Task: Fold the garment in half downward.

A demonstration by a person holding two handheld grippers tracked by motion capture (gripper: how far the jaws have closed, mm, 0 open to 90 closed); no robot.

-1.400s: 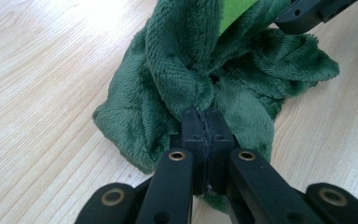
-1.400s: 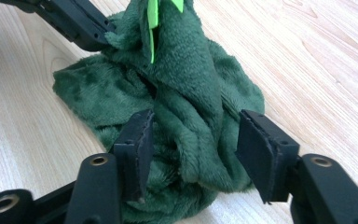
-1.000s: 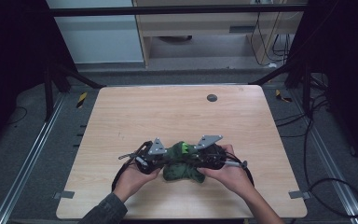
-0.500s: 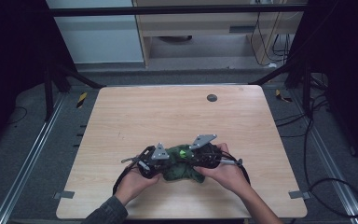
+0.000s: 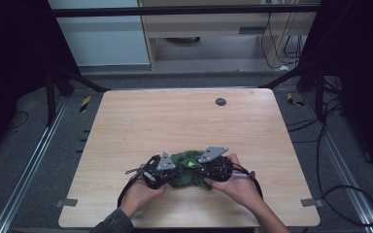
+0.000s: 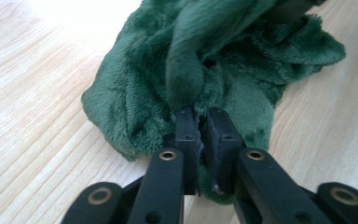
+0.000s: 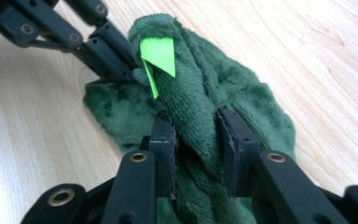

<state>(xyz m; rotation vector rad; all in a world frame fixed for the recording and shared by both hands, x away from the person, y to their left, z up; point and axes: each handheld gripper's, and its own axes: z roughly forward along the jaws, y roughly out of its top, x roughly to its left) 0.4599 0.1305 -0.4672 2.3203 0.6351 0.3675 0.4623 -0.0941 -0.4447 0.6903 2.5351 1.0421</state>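
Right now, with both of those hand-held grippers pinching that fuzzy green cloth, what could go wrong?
The left hand-held gripper pinches just a thin fold of the green cloth, so a pull might tug it free. The right hand-held gripper straddles a thick bunched ridge and may slide on the plush. The two grippers work very close together and could knock jaws. The bright green tag might snag.

Cloth [image 5: 187, 169] on table [image 5: 184, 121], between left gripper [image 5: 167, 174] and right gripper [image 5: 205, 171].
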